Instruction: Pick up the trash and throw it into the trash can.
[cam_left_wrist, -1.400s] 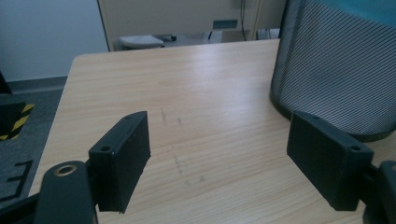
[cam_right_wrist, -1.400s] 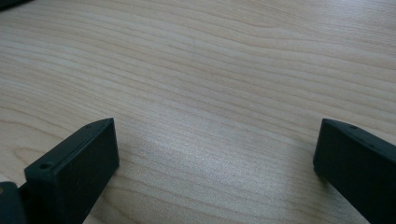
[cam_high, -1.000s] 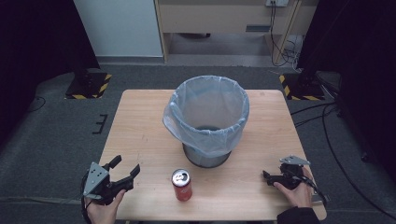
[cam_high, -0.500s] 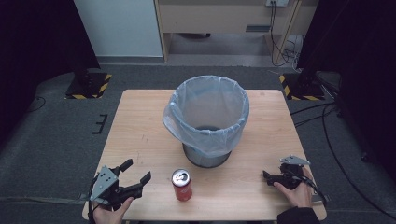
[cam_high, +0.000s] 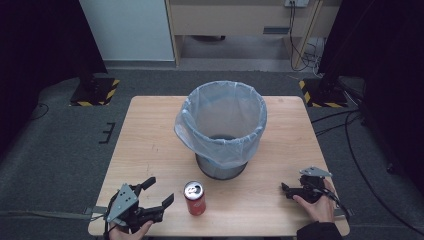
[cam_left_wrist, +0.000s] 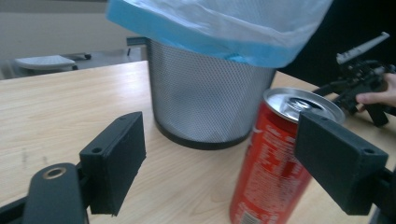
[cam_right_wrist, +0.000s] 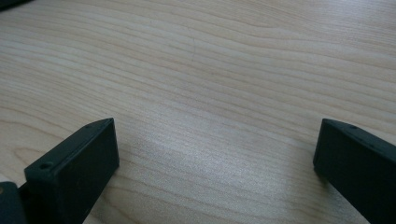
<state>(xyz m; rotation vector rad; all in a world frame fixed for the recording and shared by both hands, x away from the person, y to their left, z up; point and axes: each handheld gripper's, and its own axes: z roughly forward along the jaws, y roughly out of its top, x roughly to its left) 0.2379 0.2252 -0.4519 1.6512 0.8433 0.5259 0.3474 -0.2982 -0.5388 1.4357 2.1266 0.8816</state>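
**Left gripper spread beside an upright red can**

At the table's (cam_high: 150, 140) near-left corner, the left gripper (cam_high: 159, 192) lies low over the wood in the person's hand, pointing toward three o'clock at the can. Its jaws have just been opening and now stand spread wide. In the left gripper view the red can (cam_left_wrist: 275, 158) stands in front of the right-hand jaw, which overlaps its rim; no pad presses on it, and the open gap between the jaws shows only wood and the bin.

The can (cam_high: 194, 198) stands upright near the table's front edge, its long axis vertical and its opened silver top facing up. It sits at about six o'clock from the mesh waste bin (cam_high: 222, 130), just beside the bin's base but apart from it. The bin, lined with a pale blue bag folded over its rim, fills the table's middle.

At the near-right corner, the right gripper (cam_high: 285, 188) rests in the person's hand, pointing toward nine o'clock, well apart from the can. The right gripper view shows its jaws parted over bare wood, pinching nothing.
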